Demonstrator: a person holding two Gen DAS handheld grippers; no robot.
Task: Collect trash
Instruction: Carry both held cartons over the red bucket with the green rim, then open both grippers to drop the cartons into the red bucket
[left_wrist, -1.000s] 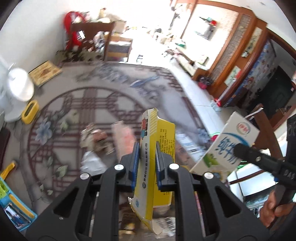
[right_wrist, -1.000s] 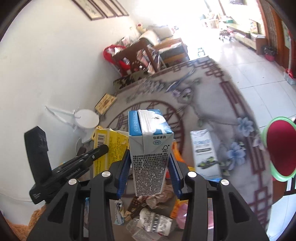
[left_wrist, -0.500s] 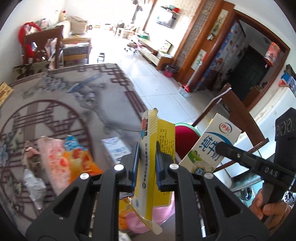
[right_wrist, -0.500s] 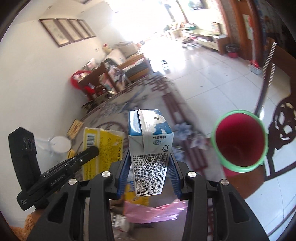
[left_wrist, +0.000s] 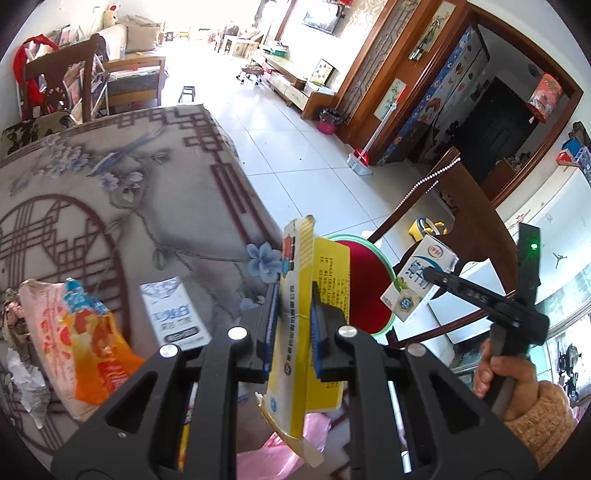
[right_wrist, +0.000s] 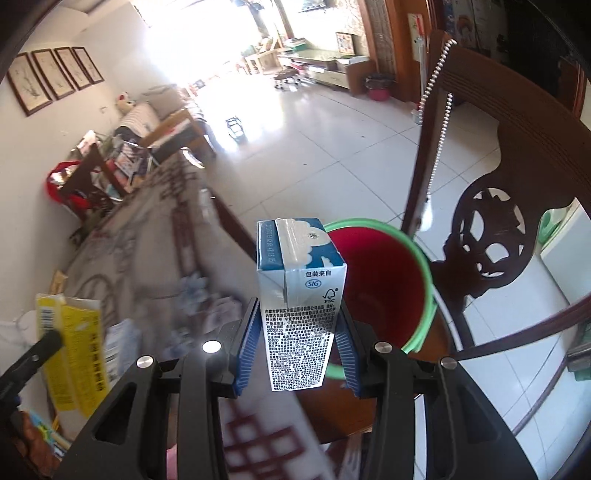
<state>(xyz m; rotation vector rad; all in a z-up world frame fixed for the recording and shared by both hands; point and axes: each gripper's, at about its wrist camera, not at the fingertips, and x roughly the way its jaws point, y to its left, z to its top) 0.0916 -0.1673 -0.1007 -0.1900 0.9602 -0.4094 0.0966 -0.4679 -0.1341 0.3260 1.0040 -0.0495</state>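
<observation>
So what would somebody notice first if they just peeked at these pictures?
Probably the flattened yellow cardboard box pinched in the left gripper, right in the middle of its view. Next, the blue-and-white milk carton clamped upright in the right gripper, in front of the red bin with a green rim by the dark wooden chair.

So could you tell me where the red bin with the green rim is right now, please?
The red bin stands on a chair seat beside the table, just behind the milk carton in the right wrist view; in the left wrist view it shows right of the yellow box.
</observation>
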